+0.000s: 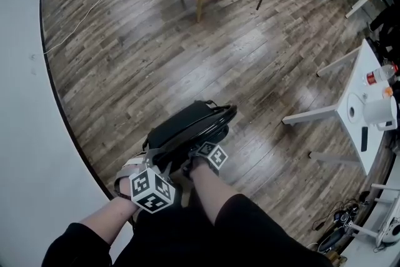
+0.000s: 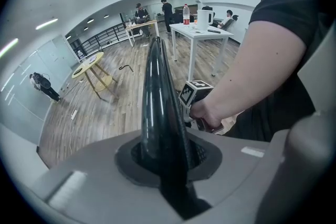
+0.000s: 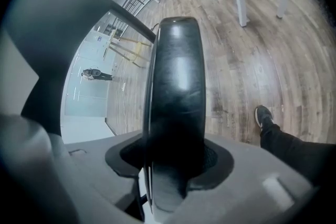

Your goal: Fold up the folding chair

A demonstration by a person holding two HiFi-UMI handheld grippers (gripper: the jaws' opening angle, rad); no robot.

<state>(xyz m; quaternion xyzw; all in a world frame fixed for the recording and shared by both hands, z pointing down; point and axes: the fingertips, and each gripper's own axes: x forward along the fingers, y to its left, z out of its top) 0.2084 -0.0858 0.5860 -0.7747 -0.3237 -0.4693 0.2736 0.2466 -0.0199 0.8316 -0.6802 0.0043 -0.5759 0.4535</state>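
Now left hand-held gripper, right hand-held gripper both clamp folding chair (black frame)

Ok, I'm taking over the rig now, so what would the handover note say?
Left gripper: shut on a thin black edge of the folding chair.
Right gripper: shut on a wider padded black part of it.
Chair: held between both grippers, close in front.
Done: it looks folded nearly flat.
Left: probably confirm it is fully closed, then set it down.
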